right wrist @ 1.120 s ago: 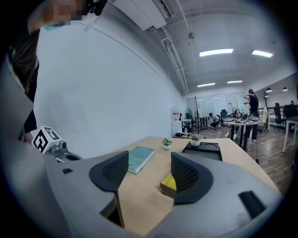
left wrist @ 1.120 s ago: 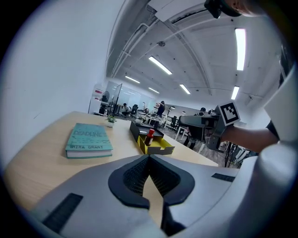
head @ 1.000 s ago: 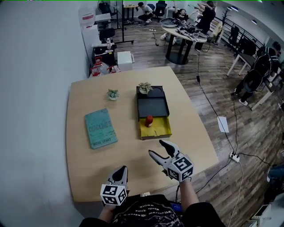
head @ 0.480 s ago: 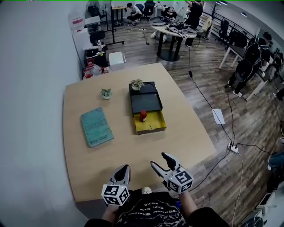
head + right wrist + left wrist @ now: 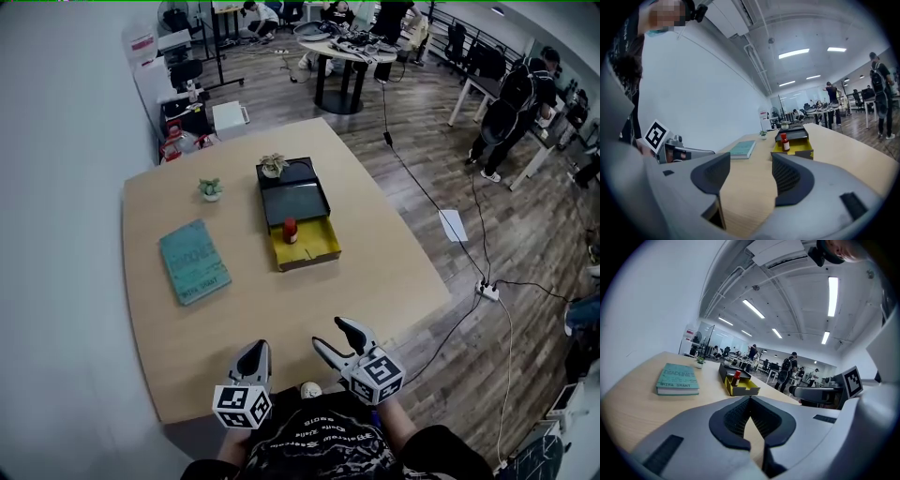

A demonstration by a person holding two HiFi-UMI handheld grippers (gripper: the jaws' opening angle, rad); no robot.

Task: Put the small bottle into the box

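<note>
The small red bottle (image 5: 290,231) stands upright in the yellow box (image 5: 312,253), whose black part (image 5: 293,199) lies behind it. Both grippers hang at the table's near edge, far from the box. My left gripper (image 5: 252,353) is shut with nothing in it, and my right gripper (image 5: 336,336) is open and empty. The left gripper view shows the bottle (image 5: 736,377) in the box (image 5: 742,389) beyond the closed jaws of my left gripper (image 5: 750,400). In the right gripper view, the bottle (image 5: 784,141) and box (image 5: 796,151) lie ahead of my right gripper (image 5: 750,172).
A teal book (image 5: 194,261) lies left of the box. A small potted plant (image 5: 211,188) stands behind the book, and another plant (image 5: 273,165) sits at the box's far end. Beyond the wooden table (image 5: 375,272) are cables on the floor, desks and people.
Both grippers have drawn back toward the table's near edge and the view has pulled away from the box. The bottle stays in the box; jaw states are unchanged.
</note>
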